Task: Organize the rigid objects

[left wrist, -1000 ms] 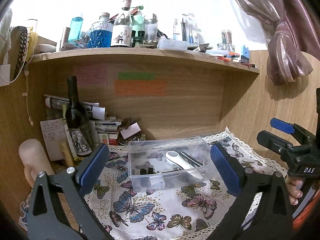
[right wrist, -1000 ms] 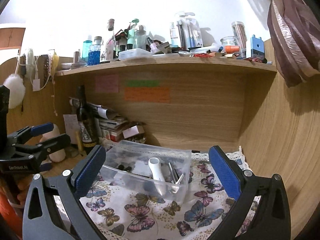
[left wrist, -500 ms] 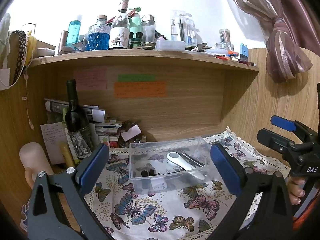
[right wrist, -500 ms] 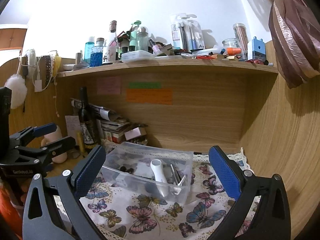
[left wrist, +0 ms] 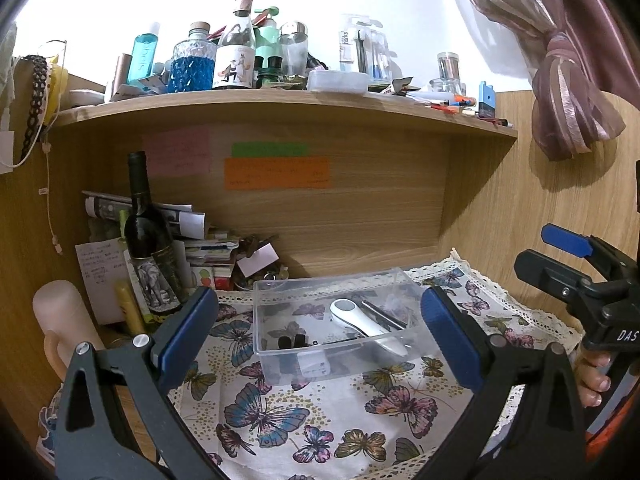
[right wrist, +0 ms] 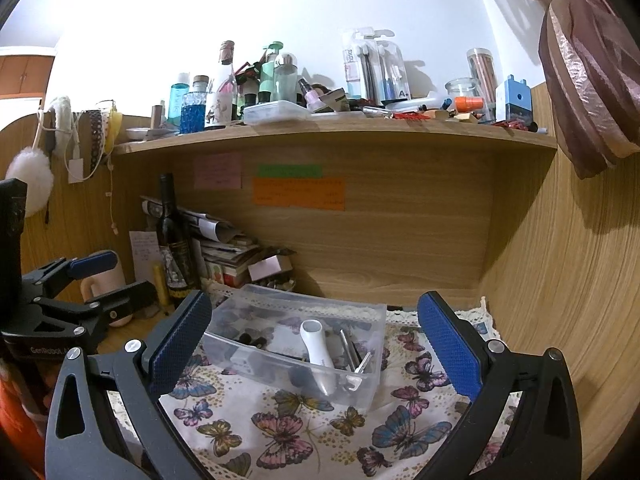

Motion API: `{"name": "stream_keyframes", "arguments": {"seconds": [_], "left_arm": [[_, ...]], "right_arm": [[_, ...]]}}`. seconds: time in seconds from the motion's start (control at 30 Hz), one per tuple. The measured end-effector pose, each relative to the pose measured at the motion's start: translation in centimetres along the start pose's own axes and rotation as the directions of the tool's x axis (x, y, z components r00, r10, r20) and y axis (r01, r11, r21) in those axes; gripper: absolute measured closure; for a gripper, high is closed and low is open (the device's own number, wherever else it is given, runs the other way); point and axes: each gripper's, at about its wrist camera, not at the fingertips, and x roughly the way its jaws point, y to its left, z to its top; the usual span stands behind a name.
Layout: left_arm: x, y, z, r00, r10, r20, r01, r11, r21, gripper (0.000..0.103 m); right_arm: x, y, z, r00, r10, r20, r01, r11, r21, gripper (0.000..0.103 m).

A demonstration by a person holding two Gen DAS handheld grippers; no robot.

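Wooden worktop [left wrist: 460, 236] under a cluttered shelf [left wrist: 280, 104] carries a butterfly cloth [left wrist: 320, 412]. On it sits a clear bin [left wrist: 332, 332] holding a white tool [right wrist: 318, 350] and small metal pieces. Left hand-held gripper [left wrist: 320, 336] and right hand-held gripper [right wrist: 316, 344] both gape wide, empty, short of the bin.

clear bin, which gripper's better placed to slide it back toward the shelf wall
Hard to call, slight edge to the left. Both the left gripper and right gripper are open and empty, but the bin sits squarer between the left's fingers; from the right it lies angled.
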Motion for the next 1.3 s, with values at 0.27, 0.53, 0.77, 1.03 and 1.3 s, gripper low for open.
{"name": "stream_keyframes", "arguments": {"seconds": [0.27,0.53,0.77,1.03,1.3], "left_arm": [[0.1,-0.14,0.05,1.0,-0.005,-0.002,0.005,1.0,0.001,0.0],[0.22,-0.2,0.14,1.0,-0.007,0.0,0.007,1.0,0.001,0.0],[0.24,-0.23,0.17,1.0,-0.007,0.001,0.007,1.0,-0.002,0.0],[0.64,-0.19,0.26,1.0,0.003,0.005,-0.003,1.0,-0.011,0.0],[0.83,-0.43,0.02,1.0,-0.013,-0.007,0.013,1.0,-0.001,0.0]], "right_arm": [[-0.13,-0.05,-0.02,1.0,-0.001,0.0,0.001,1.0,0.01,0.0],[-0.12,-0.13,0.0,1.0,0.0,0.001,0.0,1.0,0.017,0.0],[-0.11,-0.06,0.01,1.0,-0.002,0.001,0.002,1.0,0.016,0.0],[0.13,0.06,-0.05,1.0,0.001,-0.004,-0.001,1.0,0.017,0.0],[0.35,0.31,-0.26,1.0,0.002,-0.011,-0.002,1.0,0.016,0.0]]}}
